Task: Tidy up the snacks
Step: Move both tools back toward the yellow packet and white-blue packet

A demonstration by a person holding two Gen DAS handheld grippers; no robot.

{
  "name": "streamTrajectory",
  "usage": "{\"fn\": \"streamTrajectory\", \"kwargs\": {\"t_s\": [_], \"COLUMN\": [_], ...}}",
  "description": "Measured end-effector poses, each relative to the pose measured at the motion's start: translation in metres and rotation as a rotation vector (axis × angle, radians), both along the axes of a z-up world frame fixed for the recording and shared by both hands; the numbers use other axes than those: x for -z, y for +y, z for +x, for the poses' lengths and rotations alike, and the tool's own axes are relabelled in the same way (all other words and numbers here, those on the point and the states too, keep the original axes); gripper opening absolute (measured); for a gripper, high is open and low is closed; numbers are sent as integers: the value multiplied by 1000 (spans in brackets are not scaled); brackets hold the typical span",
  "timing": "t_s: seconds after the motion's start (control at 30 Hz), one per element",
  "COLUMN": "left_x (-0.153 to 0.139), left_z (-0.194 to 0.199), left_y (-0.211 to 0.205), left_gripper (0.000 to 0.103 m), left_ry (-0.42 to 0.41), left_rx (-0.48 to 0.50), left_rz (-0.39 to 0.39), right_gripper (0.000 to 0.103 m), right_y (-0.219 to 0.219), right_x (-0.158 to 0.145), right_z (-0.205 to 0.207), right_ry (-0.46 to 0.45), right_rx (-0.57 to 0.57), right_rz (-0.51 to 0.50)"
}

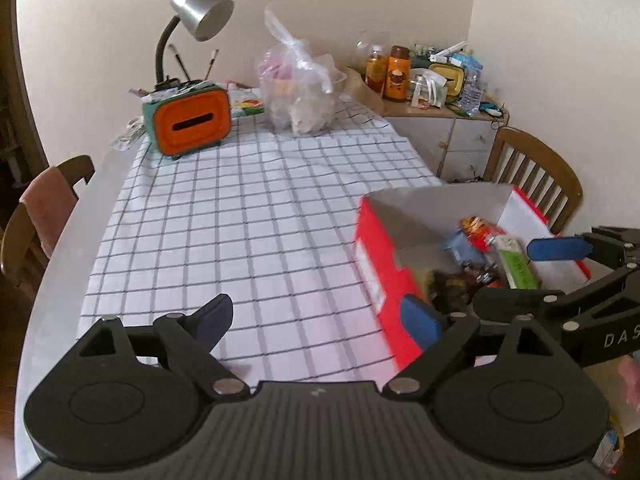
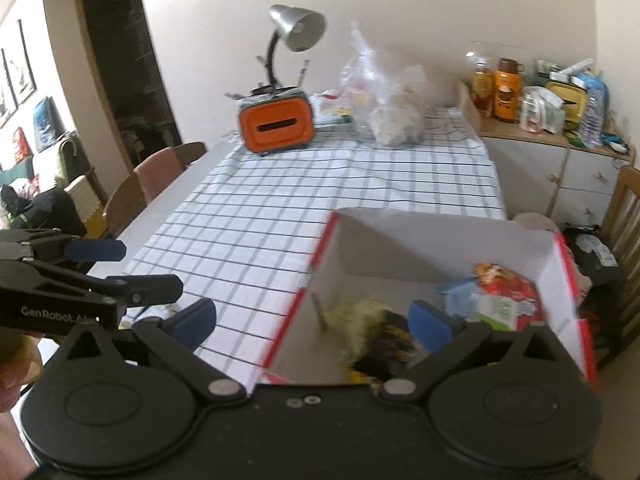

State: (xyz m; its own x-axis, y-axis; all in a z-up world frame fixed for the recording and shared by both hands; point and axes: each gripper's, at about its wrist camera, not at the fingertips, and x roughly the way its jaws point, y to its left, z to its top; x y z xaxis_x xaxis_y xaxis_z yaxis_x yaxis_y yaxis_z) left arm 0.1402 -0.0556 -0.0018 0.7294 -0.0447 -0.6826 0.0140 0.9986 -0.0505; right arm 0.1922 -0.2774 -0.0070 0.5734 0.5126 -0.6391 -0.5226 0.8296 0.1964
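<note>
A red and white cardboard box [image 1: 378, 268] [image 2: 420, 248] stands open on the checked tablecloth [image 1: 248, 216] at the right. Several snack packets lie inside, among them a green one [image 1: 516, 260] [image 2: 496, 308], a red one [image 1: 478, 234] [image 2: 506, 284] and a blurred yellow and dark one [image 2: 362, 316]. My left gripper [image 1: 318, 318] [image 2: 132, 268] is open over the cloth just left of the box, with nothing between its fingers. My right gripper [image 2: 312, 320] [image 1: 534, 274] is open above the box's near end, its pads clear of the packets.
At the table's far end stand an orange tissue box [image 1: 192, 122], a silver desk lamp [image 1: 202, 14] and a clear plastic bag [image 1: 300, 88]. A cabinet [image 1: 460, 136] with bottles is behind. Wooden chairs [image 1: 536, 176] [image 1: 44, 216] flank the table.
</note>
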Motion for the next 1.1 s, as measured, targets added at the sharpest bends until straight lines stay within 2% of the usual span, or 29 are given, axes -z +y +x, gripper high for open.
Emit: {"fn": "streamTrajectory", "kwargs": {"t_s": [0.2, 0.5, 0.77, 0.9, 1.1], "left_x": [14, 46, 79, 102, 123], "left_z": [-19, -39, -47, -45, -41], "left_y": [53, 126, 165, 179, 187], "left_gripper": [91, 91, 91, 91, 91], "left_ry": [33, 101, 164, 226, 282], "left_rx": [1, -25, -45, -51, -29], "left_rz": [-6, 21, 48, 44, 58], "right_gripper": [103, 103, 102, 101, 99], "right_y": [53, 128, 186, 210, 236], "right_x": [6, 23, 46, 63, 91], "right_z": [-9, -10, -10, -6, 1], "right_ry": [2, 32, 51, 63, 86], "right_rx": [-86, -155, -230, -277, -328], "right_rz": [-18, -61, -122, -166, -233]}}
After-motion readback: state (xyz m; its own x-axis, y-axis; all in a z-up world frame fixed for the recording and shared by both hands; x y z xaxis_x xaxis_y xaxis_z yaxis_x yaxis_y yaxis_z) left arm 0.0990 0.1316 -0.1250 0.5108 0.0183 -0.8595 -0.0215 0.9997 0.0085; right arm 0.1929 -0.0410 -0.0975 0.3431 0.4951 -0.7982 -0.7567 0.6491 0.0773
